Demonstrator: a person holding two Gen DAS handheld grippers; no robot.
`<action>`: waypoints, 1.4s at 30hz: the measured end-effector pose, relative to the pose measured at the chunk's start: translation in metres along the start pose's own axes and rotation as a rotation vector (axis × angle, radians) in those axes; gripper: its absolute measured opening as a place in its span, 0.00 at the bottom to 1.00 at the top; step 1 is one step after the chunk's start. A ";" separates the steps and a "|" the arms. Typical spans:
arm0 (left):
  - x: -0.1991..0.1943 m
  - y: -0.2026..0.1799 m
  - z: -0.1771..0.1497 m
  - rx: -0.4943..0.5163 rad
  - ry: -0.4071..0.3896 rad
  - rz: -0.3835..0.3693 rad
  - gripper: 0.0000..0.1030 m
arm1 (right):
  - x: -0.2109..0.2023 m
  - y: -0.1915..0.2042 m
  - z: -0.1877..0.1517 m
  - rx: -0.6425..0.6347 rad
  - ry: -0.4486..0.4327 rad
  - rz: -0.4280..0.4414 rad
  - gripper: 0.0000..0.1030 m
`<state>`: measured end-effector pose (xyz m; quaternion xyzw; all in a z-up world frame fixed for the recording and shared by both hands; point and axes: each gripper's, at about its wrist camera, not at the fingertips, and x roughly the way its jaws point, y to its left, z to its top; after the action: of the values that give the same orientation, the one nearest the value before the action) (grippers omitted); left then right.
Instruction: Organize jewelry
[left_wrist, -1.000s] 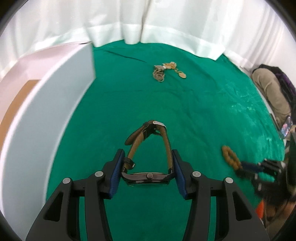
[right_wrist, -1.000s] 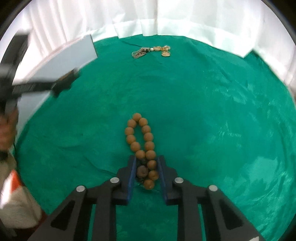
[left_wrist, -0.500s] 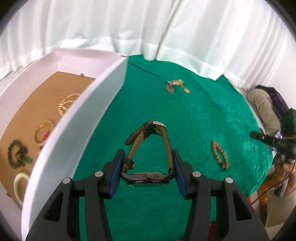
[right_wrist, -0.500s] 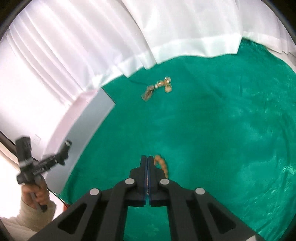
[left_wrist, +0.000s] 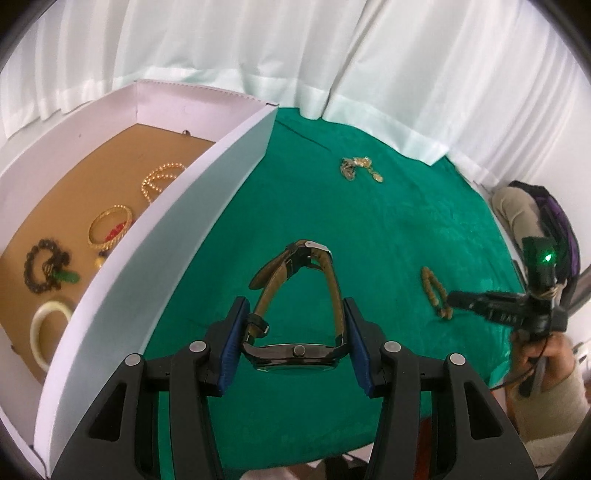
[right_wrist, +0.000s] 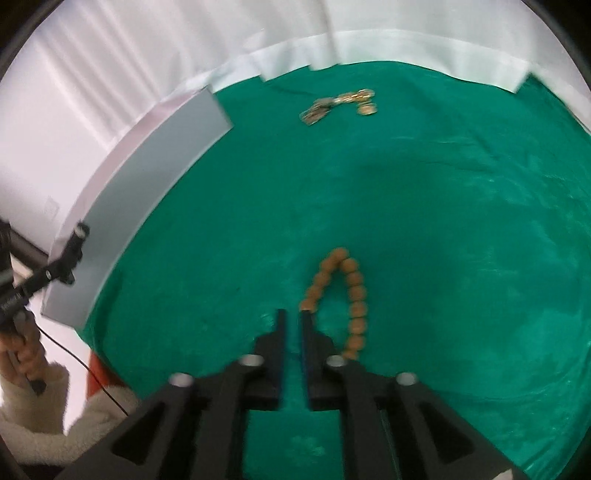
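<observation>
My left gripper is shut on a watch with a brown strap, its dark case clamped between the blue pads and the strap looping forward. It hangs over the green cloth, just right of the white box. A brown bead bracelet lies on the cloth. My right gripper sits just left of it. Its jaws are opening, a narrow gap with only cloth between them. The left wrist view shows that bracelet and the right gripper at the right.
The box has a cardboard floor with several bracelets and a bead string on it. A tangle of gold chains lies at the far side of the cloth. White curtains surround the table. A dark bag sits far right.
My left gripper carried the watch leftward toward the box, whose inside came into view. My right gripper had the beads between its jaws, rose shut and empty, and now stands beside them, slightly apart.
</observation>
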<state>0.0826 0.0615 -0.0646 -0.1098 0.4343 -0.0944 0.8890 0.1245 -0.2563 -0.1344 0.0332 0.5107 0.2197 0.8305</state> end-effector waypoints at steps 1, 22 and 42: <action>0.000 0.000 0.000 0.002 0.001 0.000 0.50 | 0.005 0.005 -0.001 -0.016 0.005 -0.015 0.43; -0.110 0.058 0.057 -0.147 -0.112 -0.062 0.50 | -0.083 0.058 0.093 -0.015 -0.123 0.360 0.13; -0.014 0.249 0.102 -0.395 0.010 0.218 0.50 | 0.111 0.330 0.248 -0.351 -0.044 0.318 0.13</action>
<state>0.1737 0.3152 -0.0621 -0.2334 0.4580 0.0886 0.8532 0.2719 0.1274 -0.0170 -0.0269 0.4350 0.4324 0.7894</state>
